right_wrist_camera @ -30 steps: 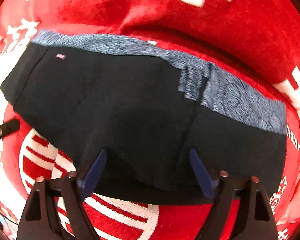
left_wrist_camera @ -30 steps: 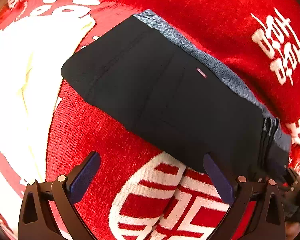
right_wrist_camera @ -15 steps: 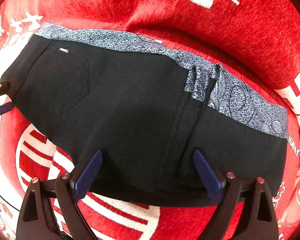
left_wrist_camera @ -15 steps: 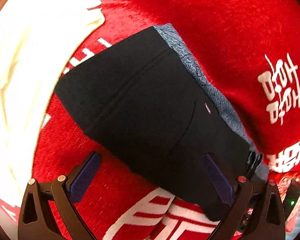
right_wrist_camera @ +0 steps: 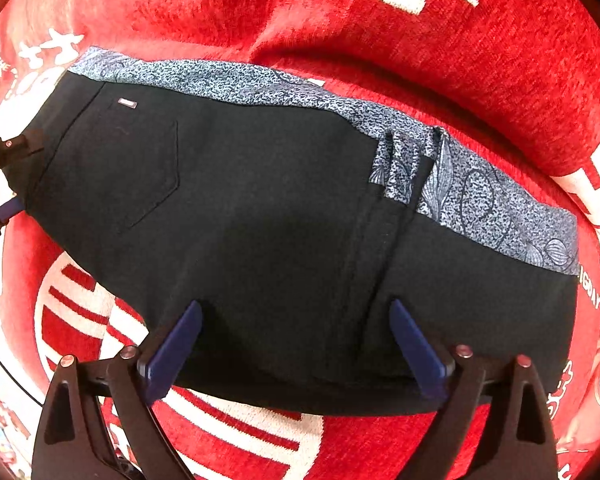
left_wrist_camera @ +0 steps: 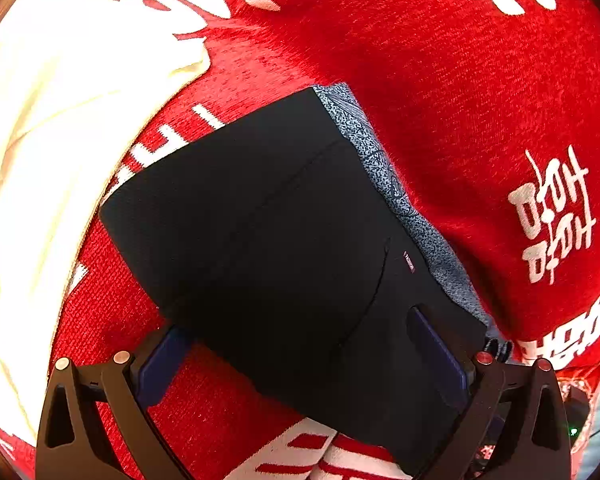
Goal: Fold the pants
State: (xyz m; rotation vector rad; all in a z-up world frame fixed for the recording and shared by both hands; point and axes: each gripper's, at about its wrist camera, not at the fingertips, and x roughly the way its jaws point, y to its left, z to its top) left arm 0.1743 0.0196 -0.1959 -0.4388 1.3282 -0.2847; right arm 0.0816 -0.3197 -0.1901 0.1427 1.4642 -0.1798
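Observation:
The black pants [left_wrist_camera: 276, 248] lie folded into a compact rectangle on the red blanket, with a blue-grey patterned lining strip [left_wrist_camera: 384, 184] along the far edge. In the right wrist view the pants [right_wrist_camera: 268, 216] fill the middle, with a back pocket at the left and the patterned waistband [right_wrist_camera: 480, 196] on the far side. My left gripper [left_wrist_camera: 300, 344] is open, its fingers hovering over the near edge of the pants. My right gripper [right_wrist_camera: 296, 336] is open and empty, just over the near folded edge. The left gripper also shows at the left edge of the right wrist view [right_wrist_camera: 4, 184].
A cream-white garment [left_wrist_camera: 48, 152] lies left of the pants. The red blanket [left_wrist_camera: 460, 80] with white characters covers the whole surface and rises in a fold behind the pants [right_wrist_camera: 420, 60]. A cable and a dark device sit at the lower right [left_wrist_camera: 576, 408].
The left view has moved closer and swung so the pants sit nearer between the fingers. The right view has barely shifted. Both grippers stay open; the pants have not moved.

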